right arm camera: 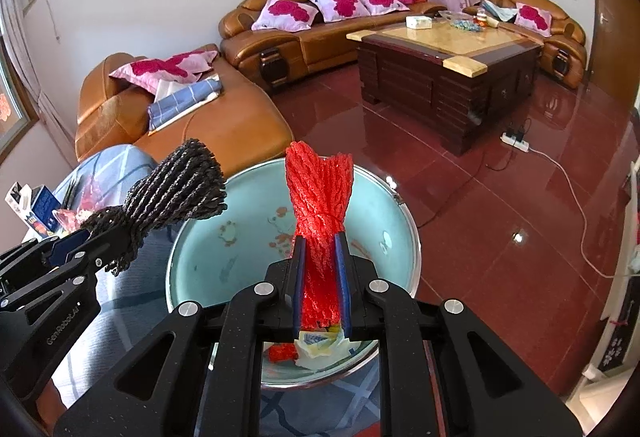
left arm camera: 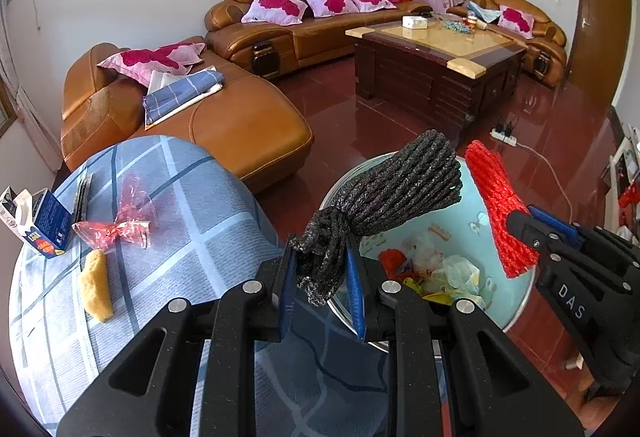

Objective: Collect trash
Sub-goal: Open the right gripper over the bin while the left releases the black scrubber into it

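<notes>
We see a plaid-covered table (left arm camera: 192,237) left of our left fingers, a blue carton (left arm camera: 46,225), red cellophane wrapper (left arm camera: 116,229), yellow sponge (left arm camera: 96,287) lying on it, teal basin (left arm camera: 472,213) just ahead.

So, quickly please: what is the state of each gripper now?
Left gripper: shut on the black mesh net.
Right gripper: shut on the red mesh net.

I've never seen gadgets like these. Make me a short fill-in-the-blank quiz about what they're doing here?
1. The left gripper clamps a mesh bundle coloured ____.
2. The right gripper clamps a net bundle coloured ____.
3. Both bundles hang over a turquoise ____ holding trash.
4. The yellow sponge lies on a checked ____.

Missing words: black; red; basin; cloth
</notes>
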